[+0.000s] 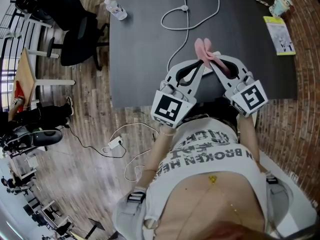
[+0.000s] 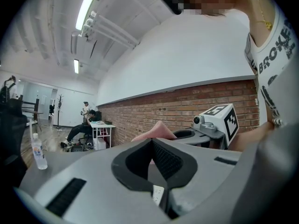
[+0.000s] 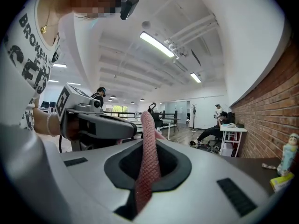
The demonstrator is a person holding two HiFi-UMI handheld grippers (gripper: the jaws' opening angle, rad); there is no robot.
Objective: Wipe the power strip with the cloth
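Dark grey counter point(image 1: 145, 59) fills the upper half of the head view, with wood floor at 9 o'clock and brick at 3 o'clock. A white cable point(image 1: 186, 8) loops on it at 12 o'clock. A water bottle point(image 1: 115, 9) lies at 11 o'clock, and a yellow card point(image 1: 280, 35) and a small figurine point(image 1: 280, 6) sit at 2 o'clock.

Both grippers reach forward over the near edge, their tips meeting at the pink cloth point(image 1: 202, 48). The right gripper point(image 1: 213, 61) has its fingers pinching the cloth, which runs up between the pads as a narrow band and stands above the tips in the right gripper view. The left gripper point(image 1: 202, 63) has its fingers pressed together. The cloth rises just beyond their tips in the left gripper view, and I cannot tell whether a fold is caught there.

The power strip point(image 1: 196, 77) shows as a white bar within the left gripper's frame, at 6 o'clock from the cloth. A socketed end of it appears low in the gap in the left gripper view. Whether it rests on the counter or is touched by the fingers cannot be told.
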